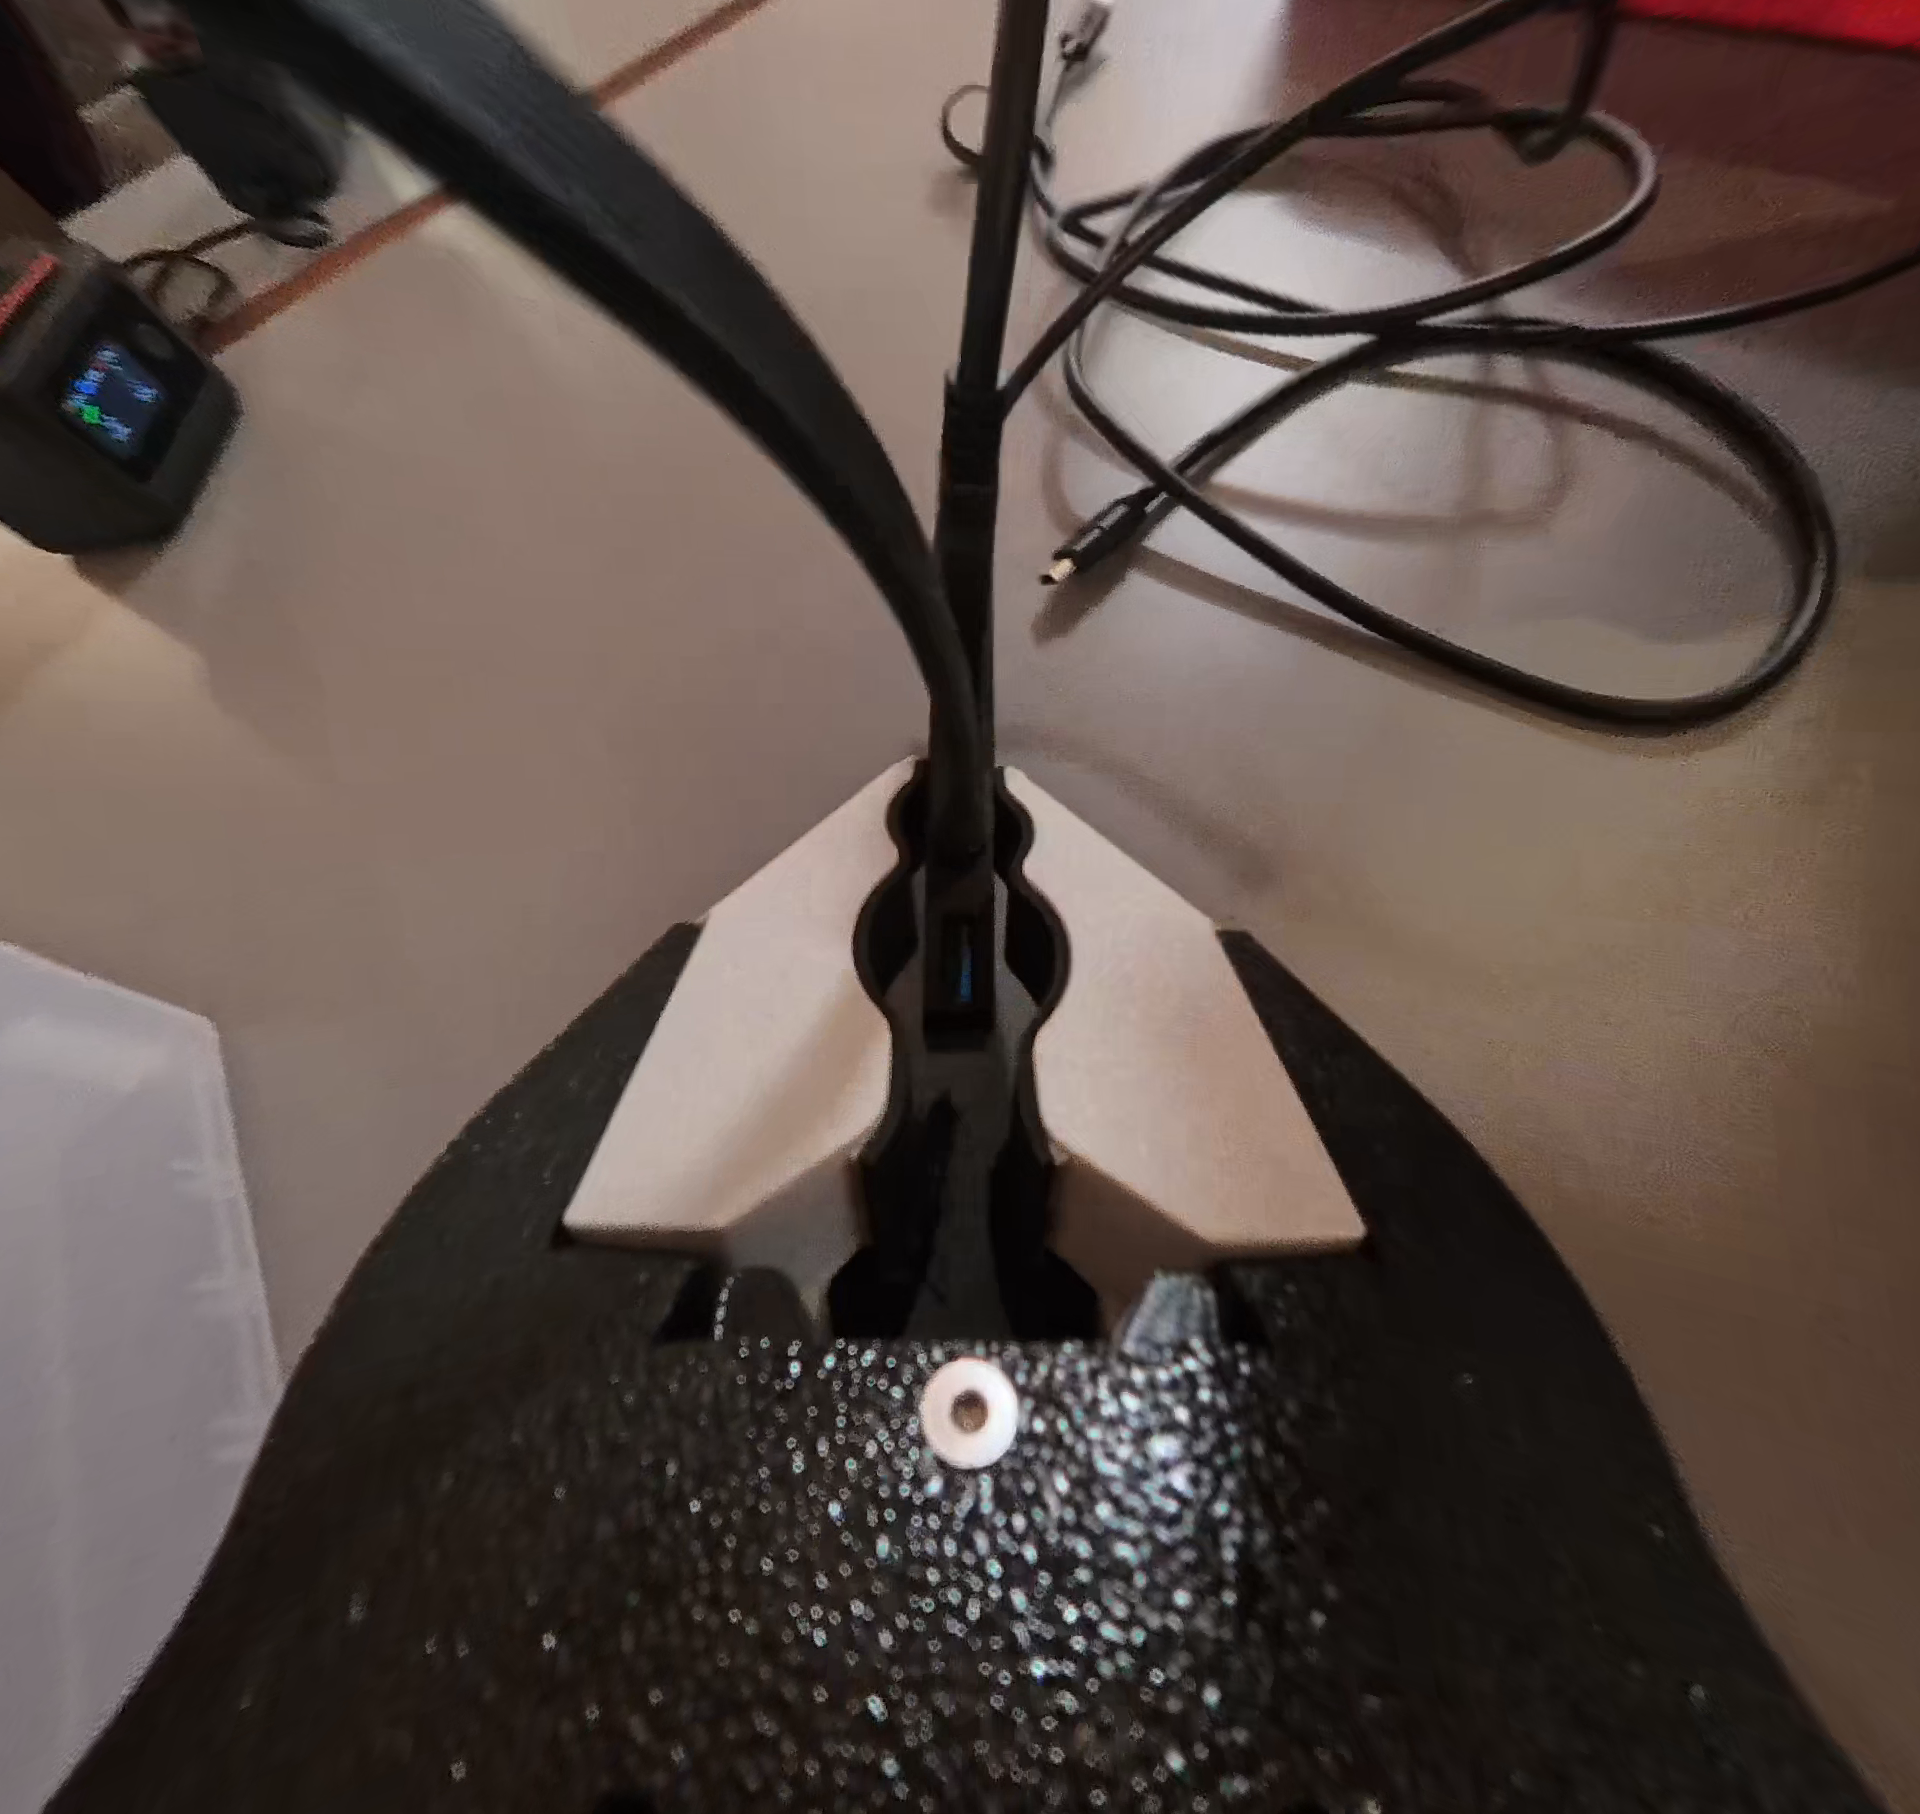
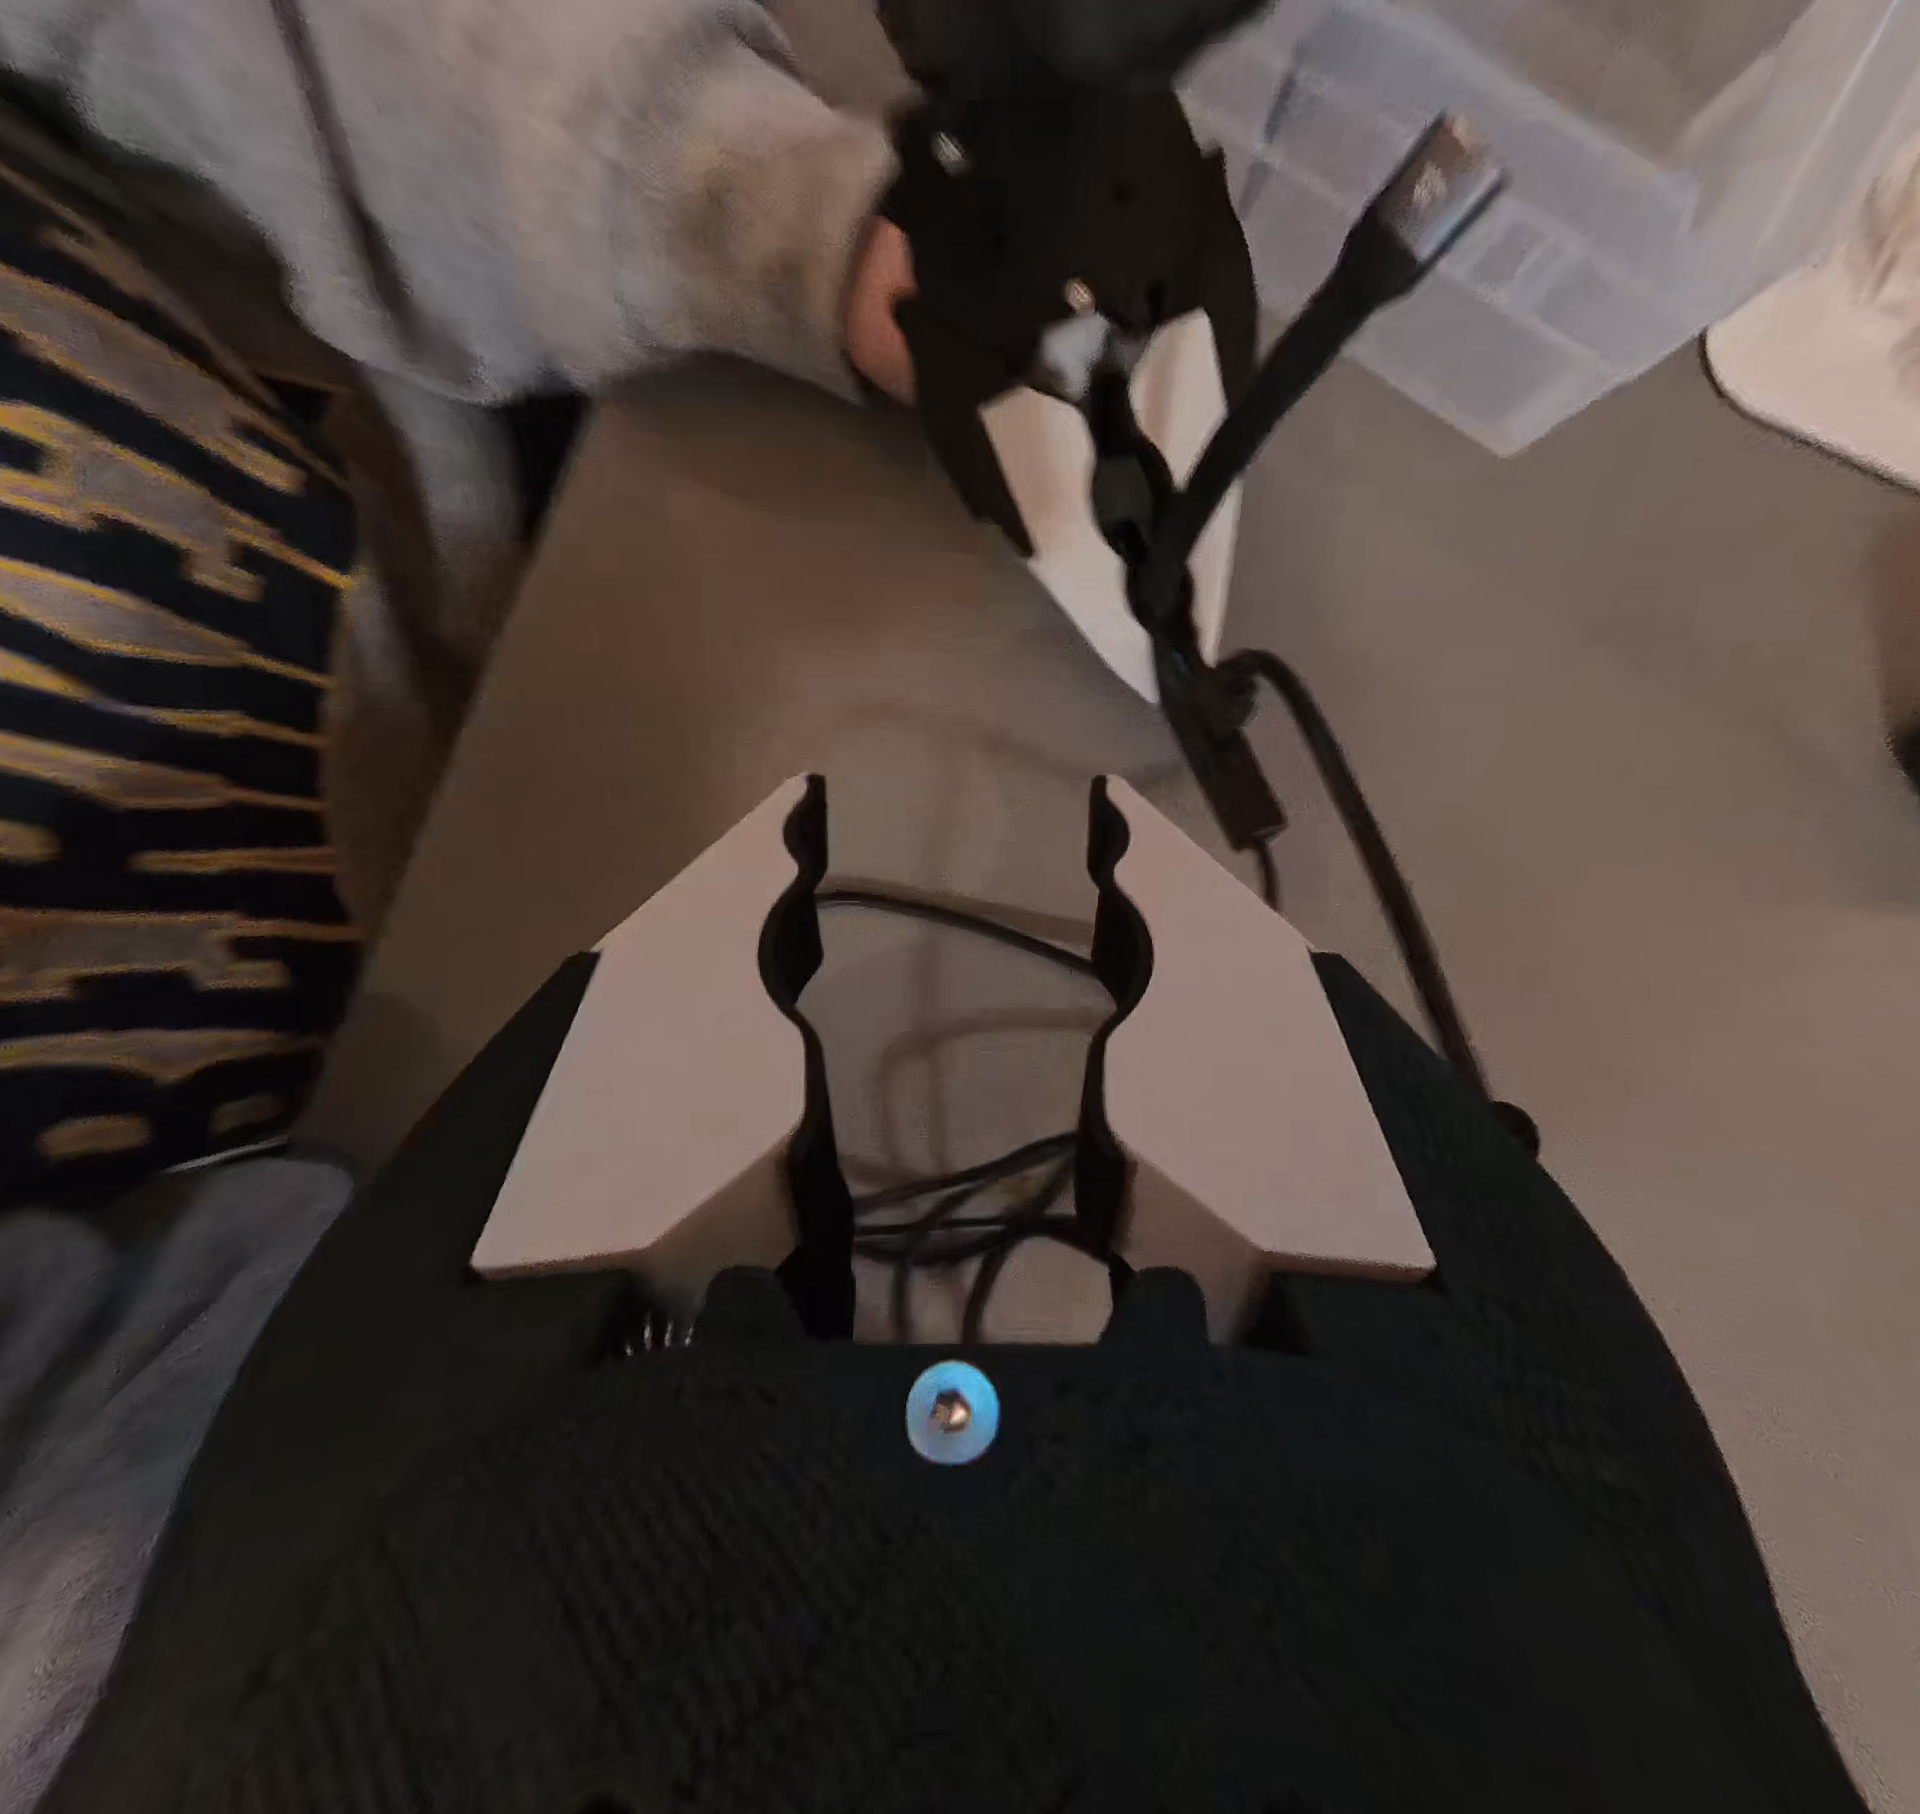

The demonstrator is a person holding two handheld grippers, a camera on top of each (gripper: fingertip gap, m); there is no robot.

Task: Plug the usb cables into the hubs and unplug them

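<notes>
Between my left gripper's (image 1: 956,891) jaws sat the hub (image 1: 958,975), clamped tight, one cable (image 1: 961,559) plugged in. My right gripper (image 2: 956,850) hung empty, jaws wide (above the worktop (image 2: 1558,725)). Best approach, imo: brace hub, pull plug straight.

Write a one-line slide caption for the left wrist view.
Left hand-held gripper shut on a black USB hub, above a beige table with loose cables.

L gripper (image 1: 958,829) clamped tight on sth, R gripper (image 2: 954,808) jaws wide apart, empty.
</notes>
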